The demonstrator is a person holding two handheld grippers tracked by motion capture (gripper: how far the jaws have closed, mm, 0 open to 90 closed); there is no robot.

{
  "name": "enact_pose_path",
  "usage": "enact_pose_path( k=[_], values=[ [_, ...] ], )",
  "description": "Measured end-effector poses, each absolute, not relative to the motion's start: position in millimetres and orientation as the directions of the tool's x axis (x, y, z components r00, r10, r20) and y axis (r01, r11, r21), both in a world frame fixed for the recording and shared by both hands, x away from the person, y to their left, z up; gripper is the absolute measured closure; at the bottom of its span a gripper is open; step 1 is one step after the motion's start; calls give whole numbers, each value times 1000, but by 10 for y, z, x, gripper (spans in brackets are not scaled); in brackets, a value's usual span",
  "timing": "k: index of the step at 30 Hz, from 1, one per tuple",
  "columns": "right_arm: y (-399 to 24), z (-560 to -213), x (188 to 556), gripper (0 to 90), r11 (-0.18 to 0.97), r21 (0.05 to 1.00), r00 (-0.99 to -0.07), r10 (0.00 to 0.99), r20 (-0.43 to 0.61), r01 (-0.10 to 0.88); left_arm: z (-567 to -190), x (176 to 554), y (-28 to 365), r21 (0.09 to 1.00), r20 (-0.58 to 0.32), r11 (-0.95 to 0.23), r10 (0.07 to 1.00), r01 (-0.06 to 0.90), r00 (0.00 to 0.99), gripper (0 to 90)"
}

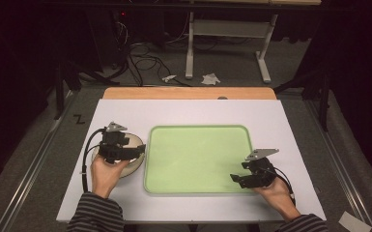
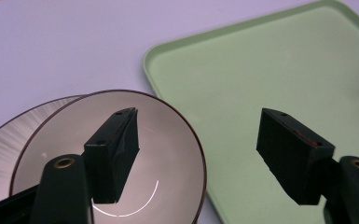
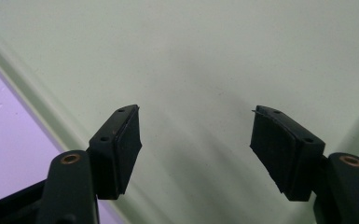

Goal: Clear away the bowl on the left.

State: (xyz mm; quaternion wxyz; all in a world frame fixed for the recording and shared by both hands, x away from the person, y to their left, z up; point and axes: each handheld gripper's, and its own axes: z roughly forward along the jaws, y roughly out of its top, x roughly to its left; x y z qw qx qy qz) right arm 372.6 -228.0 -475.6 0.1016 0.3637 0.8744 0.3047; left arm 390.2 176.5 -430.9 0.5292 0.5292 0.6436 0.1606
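While both hand-held grippers gape empty, the bowl (image 2: 158, 154) shows glossy cream — dark-rimmed.

The green tray (image 1: 198, 159) lies bare in the middle of the white table (image 1: 188, 111), so its whole floor is open to a gripper coming from either side; only its low raised rim has to be cleared. At its left edge stand two stacked bowls (image 1: 131, 155), just beside the rim, and the left gripper (image 1: 137, 149) hangs over them with its jaws apart, one jaw above the upper bowl (image 2: 121, 154) and the other above the tray. The right gripper (image 1: 236, 180) sits over the tray's near right corner, jaws spread with nothing between them. The table's far strip offers free passage.
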Motion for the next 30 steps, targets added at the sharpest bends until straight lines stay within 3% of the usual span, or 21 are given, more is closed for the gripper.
enact_pose_path(
  k=[22, 30],
  values=[
    [-2297, -4744, 3726, 355, 544, 608, -708, 705, 42, 579, -4356, 3994, 2123, 773, -502, 452, 865, 446, -5, 304],
    [-2298, -4745, 3728, 355, 545, 608, -709, 704, 44, 578, -4457, 4065, 2235, 775, -443, 427, 893, 466, -81, 279]
  ],
)
